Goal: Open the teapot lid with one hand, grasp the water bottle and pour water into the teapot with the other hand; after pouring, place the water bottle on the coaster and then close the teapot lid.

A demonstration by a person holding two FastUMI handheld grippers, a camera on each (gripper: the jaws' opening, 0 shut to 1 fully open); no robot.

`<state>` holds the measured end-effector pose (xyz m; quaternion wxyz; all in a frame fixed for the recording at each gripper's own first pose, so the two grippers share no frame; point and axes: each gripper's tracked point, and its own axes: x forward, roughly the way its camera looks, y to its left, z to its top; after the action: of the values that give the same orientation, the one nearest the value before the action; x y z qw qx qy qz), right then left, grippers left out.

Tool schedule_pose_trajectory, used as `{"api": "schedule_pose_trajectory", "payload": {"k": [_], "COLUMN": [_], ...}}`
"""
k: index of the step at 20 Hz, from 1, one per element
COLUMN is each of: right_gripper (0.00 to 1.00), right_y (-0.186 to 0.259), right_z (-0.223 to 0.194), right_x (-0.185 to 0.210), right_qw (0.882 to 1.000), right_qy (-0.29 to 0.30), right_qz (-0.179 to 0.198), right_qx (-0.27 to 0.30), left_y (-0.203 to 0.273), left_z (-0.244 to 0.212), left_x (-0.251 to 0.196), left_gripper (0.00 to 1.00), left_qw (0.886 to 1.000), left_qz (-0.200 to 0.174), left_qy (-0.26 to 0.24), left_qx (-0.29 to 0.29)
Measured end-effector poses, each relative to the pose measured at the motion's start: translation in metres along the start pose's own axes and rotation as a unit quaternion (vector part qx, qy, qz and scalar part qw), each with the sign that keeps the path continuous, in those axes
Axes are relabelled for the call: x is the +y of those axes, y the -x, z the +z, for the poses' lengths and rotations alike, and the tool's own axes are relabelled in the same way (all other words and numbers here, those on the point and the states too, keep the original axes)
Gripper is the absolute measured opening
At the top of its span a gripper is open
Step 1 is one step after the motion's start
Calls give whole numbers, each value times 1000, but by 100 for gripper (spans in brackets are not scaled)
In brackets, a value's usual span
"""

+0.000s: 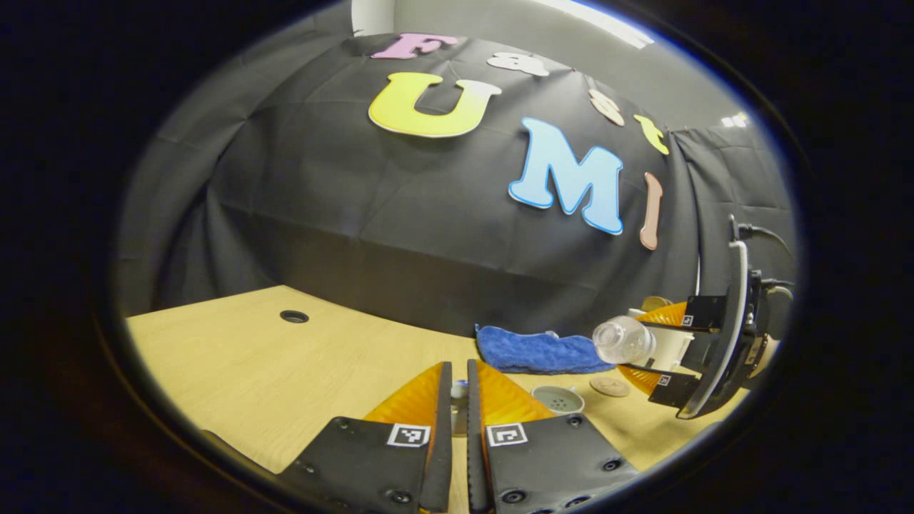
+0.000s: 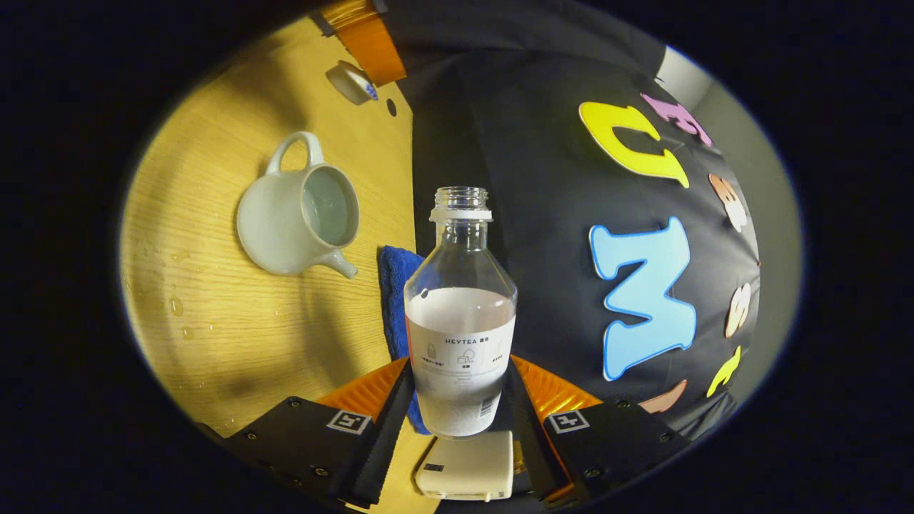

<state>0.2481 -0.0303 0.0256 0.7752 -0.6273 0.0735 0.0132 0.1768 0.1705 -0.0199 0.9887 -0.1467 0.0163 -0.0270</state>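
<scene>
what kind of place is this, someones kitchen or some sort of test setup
Most likely a staged recording booth, not a kitchen: black cloth walls in a wooden table, and only task props are set out, such as a teapot and a blue cloth.

Recording booth — cloth wall (image 1: pixel 400 235) (black), wooden desk (image 1: pixel 285 371).

You get a printed label (image 2: pixel 460 351) on the bottle (image 2: pixel 460 278), its small print too fine to read. Square coded markers (image 1: pixel 408 434) sit on the left gripper (image 1: pixel 459 400).
</scene>
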Motion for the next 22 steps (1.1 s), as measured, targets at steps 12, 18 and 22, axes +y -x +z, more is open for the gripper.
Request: {"api": "schedule_pose_trajectory", "payload": {"k": [12, 18, 22], "right_gripper": [75, 75, 75], "right_y": [-17, -28, -37], "right_z": [-25, -43, -70], "right_x": [6, -7, -14], "right_qw": [954, 910, 884], "right_qy": [-298, -415, -465], "right_qz": [17, -7, -45], "right_qx": [17, 16, 28], "left_y": [1, 0, 1], "left_z": [0, 0, -1], "left_x": [0, -3, -3], "left_gripper": [15, 16, 16], "left_qw": [1000, 1000, 1000], "left_qz": [4, 1, 0], "left_qy": [-6, -9, -13], "left_qx": [0, 1, 2]}}
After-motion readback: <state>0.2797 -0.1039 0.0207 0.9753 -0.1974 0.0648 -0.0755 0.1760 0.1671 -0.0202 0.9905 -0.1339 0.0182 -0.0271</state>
